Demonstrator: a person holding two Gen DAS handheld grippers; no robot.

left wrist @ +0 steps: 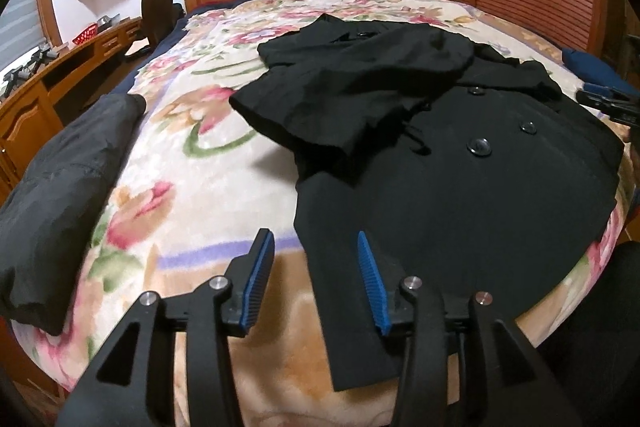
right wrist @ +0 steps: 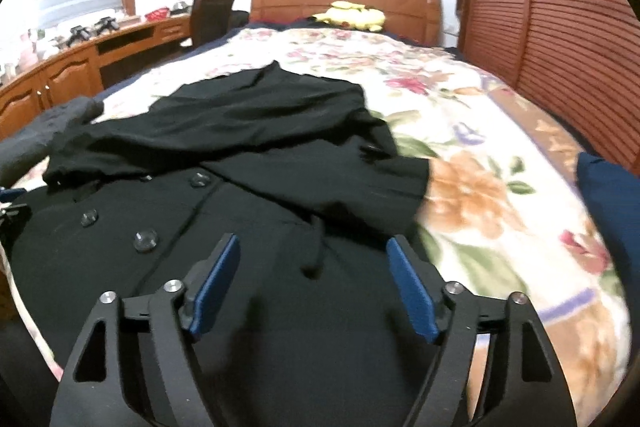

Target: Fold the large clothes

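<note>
Coat [left wrist: 460, 163], black w/ big buttons, lies spread on the bed [left wrist: 192, 179] near its foot edge, long axis running foot-to-headboard, both sleeves already thrown in across the chest. My left gripper [left wrist: 316, 279] hangs over the coat's left hem edge, jaws partly apart, nothing btwn them. My right gripper [right wrist: 314, 279] sits above the lower front panel, jaws wide, empty too. Hem lies just ahead of & below both sets of fingers, so I reckon next is pinching the hem corners. No containers here; another dark garment [left wrist: 60, 187] lies at the bed's left edge.
</note>
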